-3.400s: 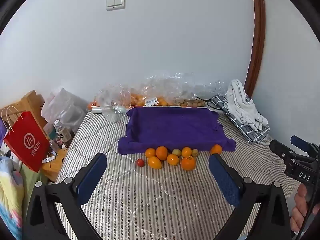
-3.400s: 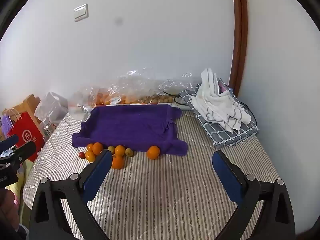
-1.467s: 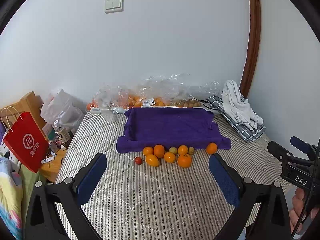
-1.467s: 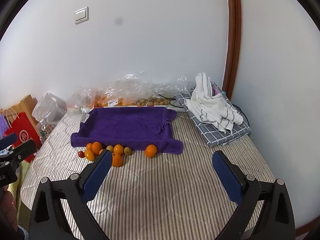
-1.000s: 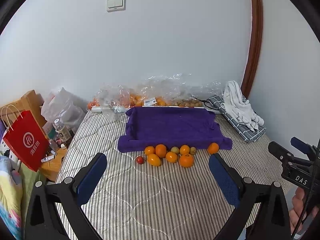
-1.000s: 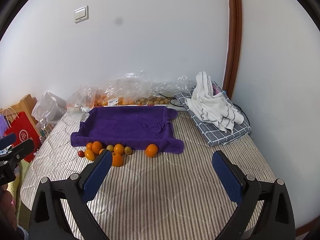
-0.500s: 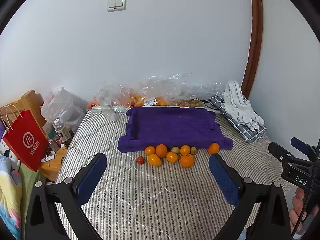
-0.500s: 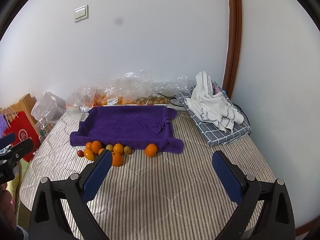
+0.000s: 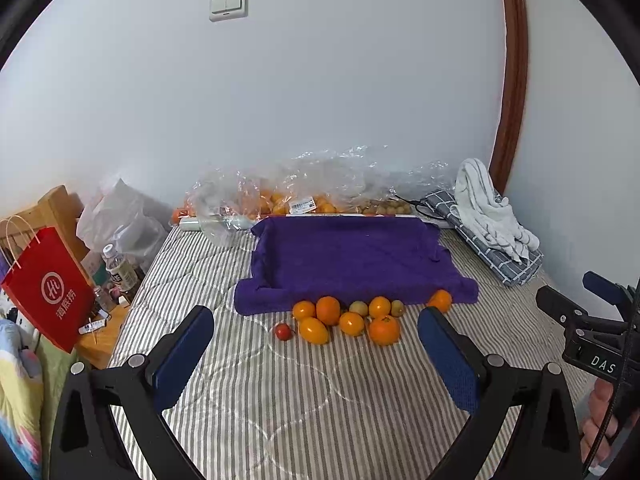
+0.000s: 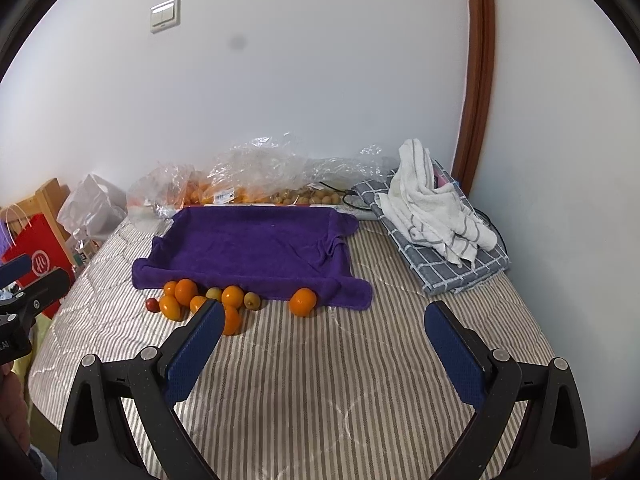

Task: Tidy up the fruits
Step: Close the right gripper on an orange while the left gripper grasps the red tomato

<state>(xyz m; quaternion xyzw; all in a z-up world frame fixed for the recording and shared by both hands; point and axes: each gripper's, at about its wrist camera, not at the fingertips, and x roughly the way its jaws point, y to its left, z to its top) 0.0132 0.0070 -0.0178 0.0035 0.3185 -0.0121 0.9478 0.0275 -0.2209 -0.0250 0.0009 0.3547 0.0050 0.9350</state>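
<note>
Several orange fruits (image 9: 328, 310) (image 10: 186, 291), two small green ones (image 9: 358, 307) and a red cherry tomato (image 9: 283, 331) (image 10: 151, 304) lie in a cluster on the striped mattress, along the near edge of a purple towel-lined tray (image 9: 352, 256) (image 10: 256, 244). One orange (image 9: 440, 300) (image 10: 303, 301) sits apart at the tray's right corner. My left gripper (image 9: 316, 354) hovers open before the cluster, nothing between its blue pads. My right gripper (image 10: 324, 350) is open too, further right; its left finger hides part of one orange. Each gripper shows at the edge of the other's view.
Clear plastic bags (image 9: 288, 196) of more fruit line the wall behind the tray. A white towel (image 10: 432, 204) lies on a folded checked cloth (image 10: 448, 256) at the right. A red paper bag (image 9: 48, 288), bottles and a wooden stand sit past the mattress's left edge.
Both views drifted slightly back and then forward again; the fruits and tray stay where they were. Both grippers stay open and empty.
</note>
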